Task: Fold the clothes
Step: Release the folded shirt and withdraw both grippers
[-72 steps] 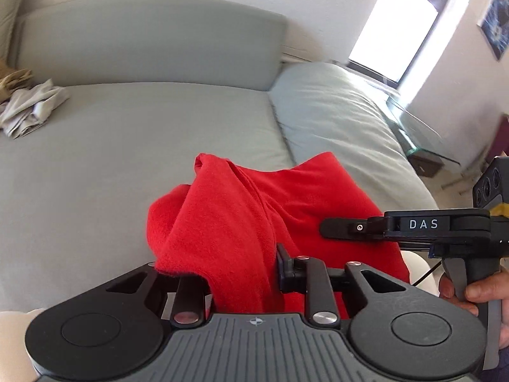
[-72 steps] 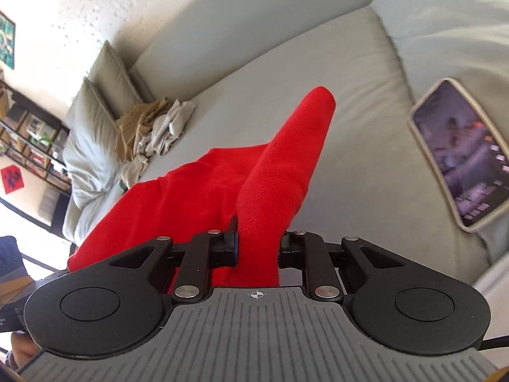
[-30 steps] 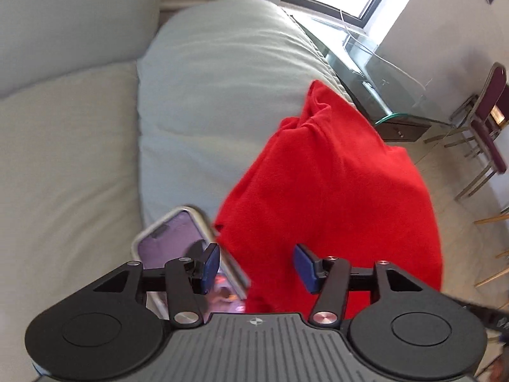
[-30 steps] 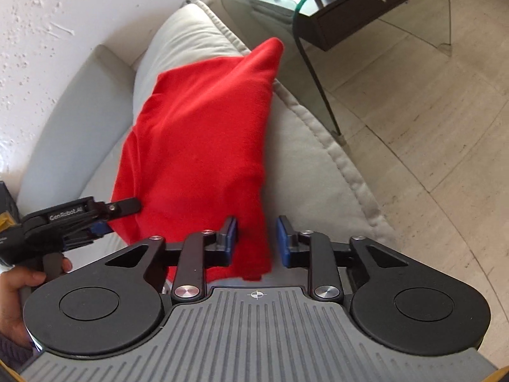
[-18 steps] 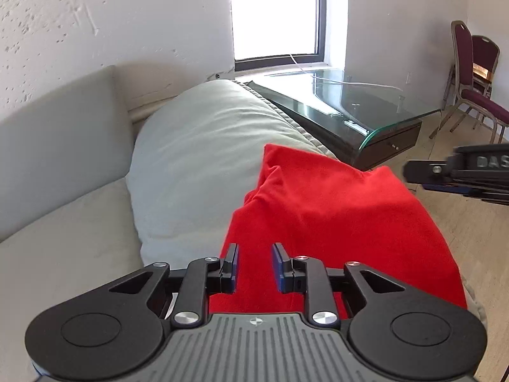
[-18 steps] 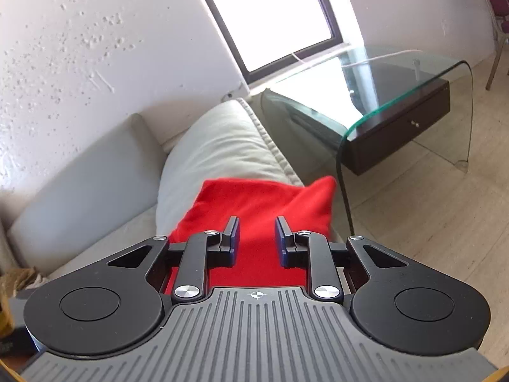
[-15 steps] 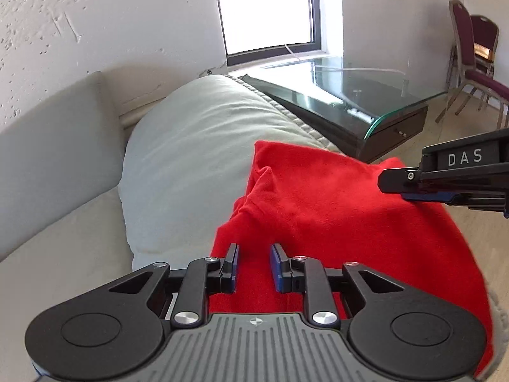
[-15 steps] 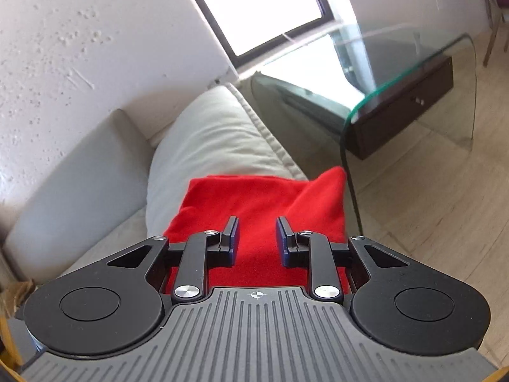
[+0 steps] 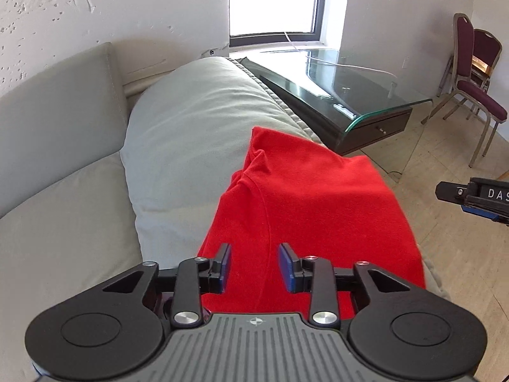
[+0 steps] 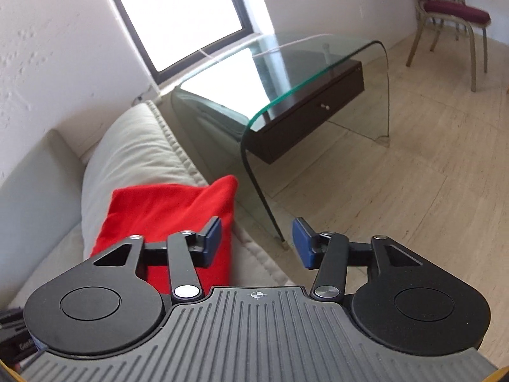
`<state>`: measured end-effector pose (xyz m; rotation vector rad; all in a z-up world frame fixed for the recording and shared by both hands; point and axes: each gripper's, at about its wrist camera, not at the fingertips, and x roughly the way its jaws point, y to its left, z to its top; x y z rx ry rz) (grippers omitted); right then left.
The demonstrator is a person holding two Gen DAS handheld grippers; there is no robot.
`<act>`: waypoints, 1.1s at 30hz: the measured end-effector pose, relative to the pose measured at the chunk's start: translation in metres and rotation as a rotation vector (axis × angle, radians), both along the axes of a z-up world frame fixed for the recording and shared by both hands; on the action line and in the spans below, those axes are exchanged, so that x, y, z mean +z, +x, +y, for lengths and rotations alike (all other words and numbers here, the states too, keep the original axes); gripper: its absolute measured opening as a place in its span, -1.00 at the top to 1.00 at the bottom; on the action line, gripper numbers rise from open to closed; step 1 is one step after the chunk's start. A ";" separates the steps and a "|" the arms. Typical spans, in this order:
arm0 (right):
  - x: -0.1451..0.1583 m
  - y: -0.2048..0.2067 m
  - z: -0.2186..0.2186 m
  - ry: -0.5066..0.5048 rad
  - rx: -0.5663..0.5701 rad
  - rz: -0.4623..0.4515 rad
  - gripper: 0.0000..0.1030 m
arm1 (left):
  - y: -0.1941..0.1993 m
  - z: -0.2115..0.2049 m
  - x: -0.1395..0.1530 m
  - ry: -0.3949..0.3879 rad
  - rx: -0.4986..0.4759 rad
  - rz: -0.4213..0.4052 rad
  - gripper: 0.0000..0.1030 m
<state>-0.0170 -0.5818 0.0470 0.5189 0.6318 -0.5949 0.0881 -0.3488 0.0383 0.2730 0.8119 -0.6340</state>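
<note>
The red garment [image 9: 305, 210] lies folded over the sofa arm cushion [image 9: 197, 117], its long axis running away from both grippers toward the glass table [image 10: 305, 73]; the left gripper [image 9: 254, 265] hangs directly above its near end, jaws opening, cloth showing below the gap but not pinched; the right gripper [image 10: 256, 242] sits off its right edge, over the floor, jaws opening on nothing; so the left is the nearer, and any next reach starts from that side.
</note>
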 end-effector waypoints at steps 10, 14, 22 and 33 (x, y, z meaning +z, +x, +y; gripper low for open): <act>0.095 -0.068 0.068 -0.066 0.232 0.080 -0.61 | -0.071 0.038 0.062 -0.038 -0.059 -0.043 -0.57; 0.112 -0.089 0.085 -0.046 0.281 0.141 -0.65 | -0.092 0.042 0.074 -0.055 -0.078 -0.032 -0.68; 0.128 -0.115 0.113 -0.064 0.347 0.195 -0.73 | -0.114 0.042 0.081 -0.065 -0.068 -0.004 -0.93; 0.143 -0.133 0.120 -0.077 0.355 0.213 -0.75 | -0.134 0.041 0.090 -0.071 -0.031 0.019 -0.93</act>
